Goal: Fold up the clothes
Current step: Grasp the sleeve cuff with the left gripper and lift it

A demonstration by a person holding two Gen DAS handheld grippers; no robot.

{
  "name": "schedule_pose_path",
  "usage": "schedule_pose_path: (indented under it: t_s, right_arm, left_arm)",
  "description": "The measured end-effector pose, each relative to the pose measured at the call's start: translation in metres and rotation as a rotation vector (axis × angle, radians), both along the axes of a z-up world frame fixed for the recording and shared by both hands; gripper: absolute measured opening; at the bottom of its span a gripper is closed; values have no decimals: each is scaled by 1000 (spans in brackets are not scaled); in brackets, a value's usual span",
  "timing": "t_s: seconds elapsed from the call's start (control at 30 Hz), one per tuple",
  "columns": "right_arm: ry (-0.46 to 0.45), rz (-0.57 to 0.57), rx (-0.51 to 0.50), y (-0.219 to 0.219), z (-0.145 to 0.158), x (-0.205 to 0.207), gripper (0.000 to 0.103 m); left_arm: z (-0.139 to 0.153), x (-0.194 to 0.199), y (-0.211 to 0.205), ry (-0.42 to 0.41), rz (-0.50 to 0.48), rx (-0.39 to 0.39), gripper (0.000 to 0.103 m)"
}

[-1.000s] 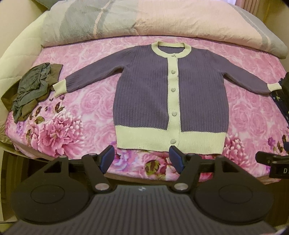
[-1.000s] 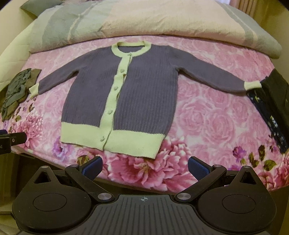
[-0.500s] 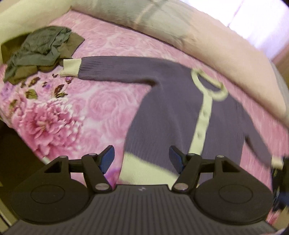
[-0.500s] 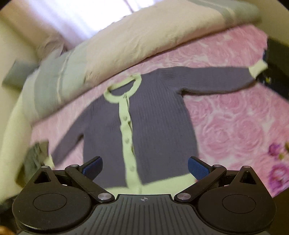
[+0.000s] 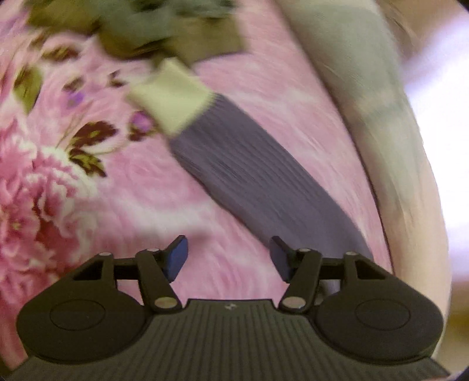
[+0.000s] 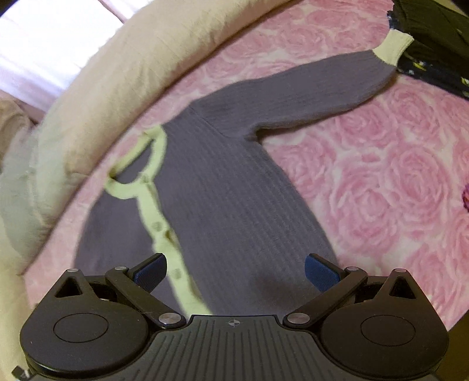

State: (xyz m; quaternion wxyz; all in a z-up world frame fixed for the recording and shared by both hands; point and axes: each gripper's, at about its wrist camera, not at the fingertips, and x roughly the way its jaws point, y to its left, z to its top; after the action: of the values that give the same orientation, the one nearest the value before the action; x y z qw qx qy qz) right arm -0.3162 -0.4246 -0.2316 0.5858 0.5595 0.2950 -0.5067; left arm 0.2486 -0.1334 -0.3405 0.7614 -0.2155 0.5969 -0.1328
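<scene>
- The purple cardigan (image 6: pixel 234 205) is laid flat and face up on the bed, filling the centre of the right wrist view, with its pale-green collar (image 6: pixel 137 173) at centre left and one sleeve run out to the upper right, where the cuff (image 6: pixel 392 49) touches a dark patterned garment (image 6: pixel 433 44).
- The other sleeve (image 5: pixel 249 175) is seen in the left wrist view as a diagonal band from centre to lower right, its pale cuff (image 5: pixel 173 93) at upper centre — just beside a crumpled olive-grey garment (image 5: pixel 146 26).
- The left gripper (image 5: pixel 228 258) is held over that sleeve; its jaws have just been closing a little yet are fairly wide, with nothing pressed between them.
- The right gripper (image 6: pixel 234 272) is poised above the cardigan's body with jaws wide and empty.
- The step in hand is judged to be the reach for a sleeve fold: the sleeve is best pinched near the cuff, lifted only slightly and carried across the chest so the knit is not dragged — the neighbouring garment should be left out of the bite.
- The surface is a pink rose-printed bedspread (image 6: pixel 395 175), soft and yielding.
- A rolled quilt (image 6: pixel 140 67) is banked along the far edge, with bright daylight at the upper left of the right view.
</scene>
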Motion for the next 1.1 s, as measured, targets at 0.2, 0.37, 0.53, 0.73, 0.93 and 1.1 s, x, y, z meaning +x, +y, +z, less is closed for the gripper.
schedule_pose_path:
  t_s: [0.2,0.37,0.53,0.73,0.93,1.1]
  right_arm:
    - [18,39,54,-4,-44,17,103]
    - [16,59,85,-7,-68,31,103]
    - [-10,82,81,-14,-75,33,103]
    - [-60,24,87,-27,-73,7,102]
    - [-35,-46,72,-42,-64,-31,102]
    - [-53,-90,24,-55,-54,-54,102]
  left_arm:
    - [-48,39,16,5,178,-122,50]
    - [-67,42,12,-53,209,-164,48]
    - [-67,42,-4,-127,180,-131,14]
    - [-16,33,-31,-342,24,-64,6]
    - [84,-52,-119,-690,-358,-185,6]
    - [121,-184,-199,-764,-822,-434,10]
